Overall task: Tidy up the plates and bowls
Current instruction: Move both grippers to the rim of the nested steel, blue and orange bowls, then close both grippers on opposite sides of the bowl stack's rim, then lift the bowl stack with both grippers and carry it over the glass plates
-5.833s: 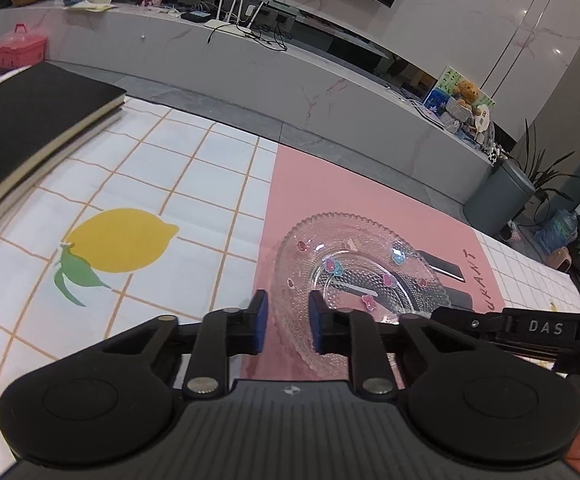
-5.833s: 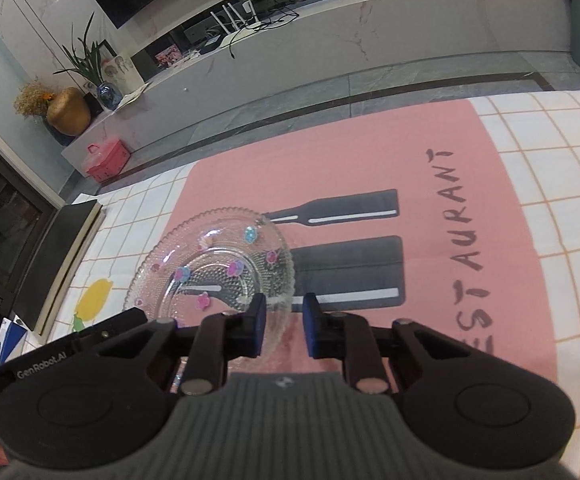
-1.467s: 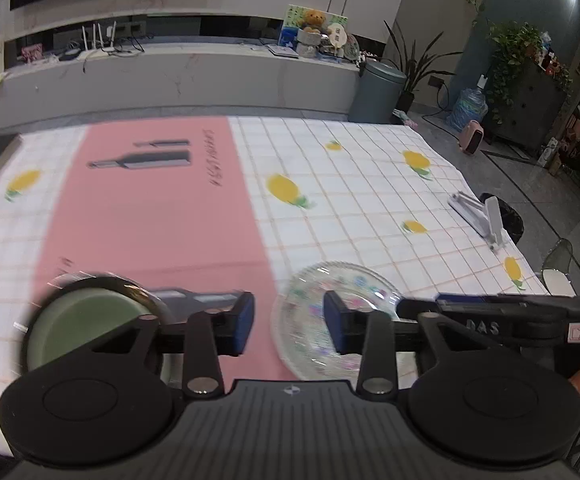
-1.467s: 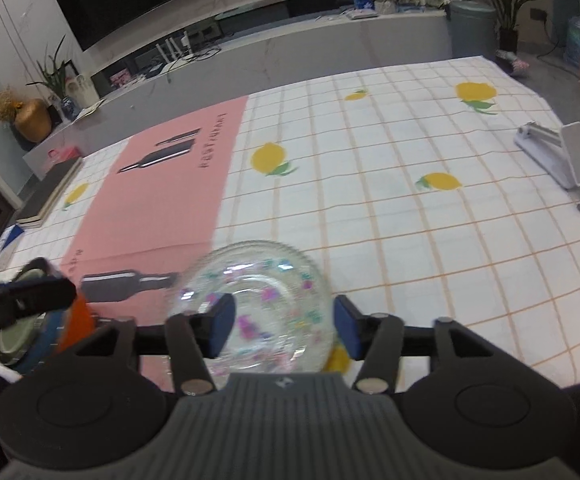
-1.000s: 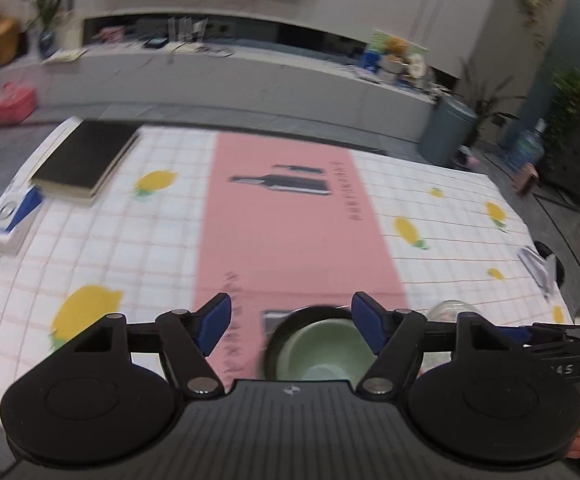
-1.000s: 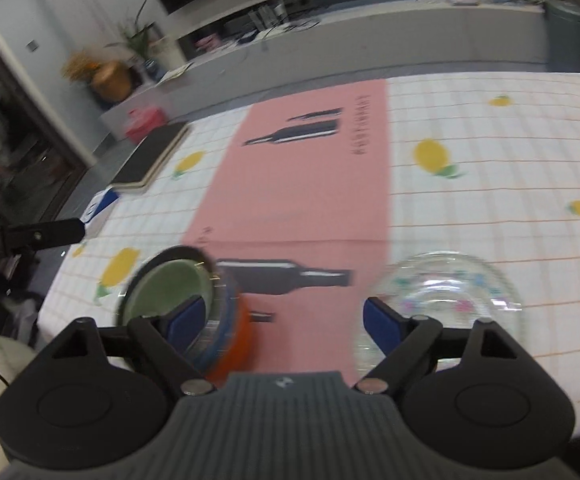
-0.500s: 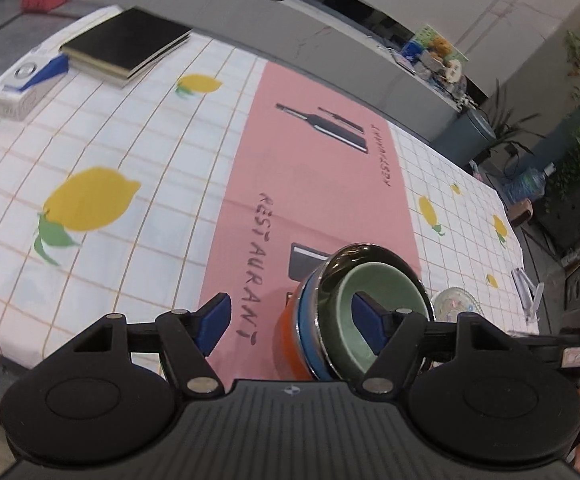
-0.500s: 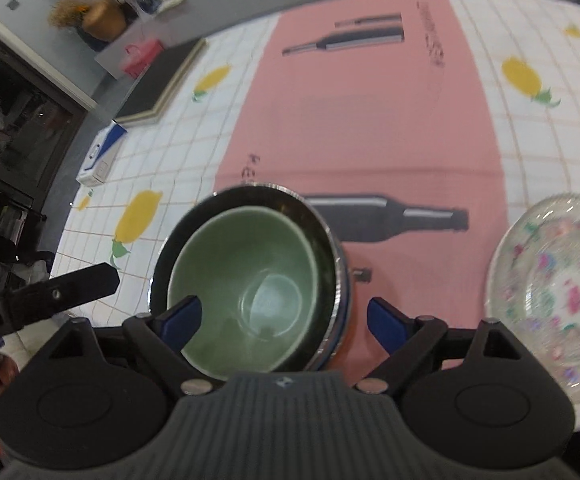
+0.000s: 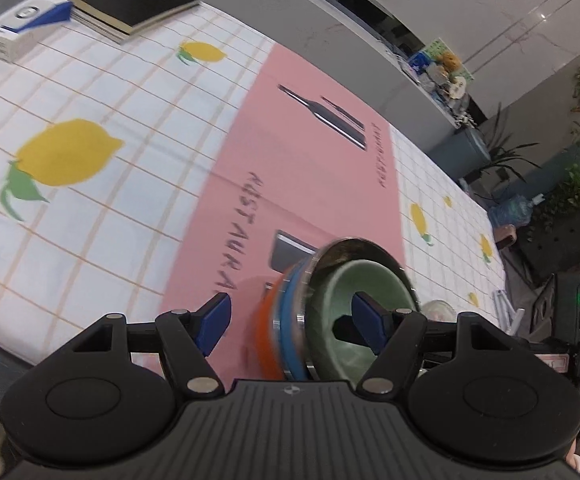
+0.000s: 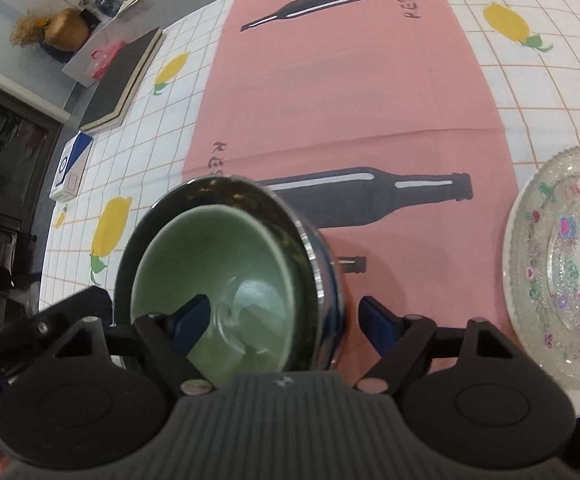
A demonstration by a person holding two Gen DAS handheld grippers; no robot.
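Note:
A stack of bowls (image 10: 325, 280) stands on the pink strip of the tablecloth: orange at the bottom, then blue, then steel, with a green bowl (image 10: 210, 256) nested on top. My right gripper (image 10: 284, 322) straddles the stack's right wall, one finger inside the green bowl and the other outside the rim; its jaws are closing and the pads are apart from the wall. My left gripper (image 9: 291, 320) straddles the stack (image 9: 286, 320) from the other side, open, with one finger inside the green bowl (image 9: 353, 280). A clear glass plate (image 10: 569, 264) with coloured flowers lies to the right.
A black book (image 9: 134, 0) and a white and blue box (image 9: 18, 28) lie at the table's far left corner. The table's near edge (image 9: 50, 344) runs just below the left gripper. The lemon-print tablecloth (image 9: 90, 208) is bare to the left of the stack.
Both grippers have dropped closer onto the bowl stack, each now with one finger inside the green bowl. The right jaws have narrowed slightly. The left view has rolled.

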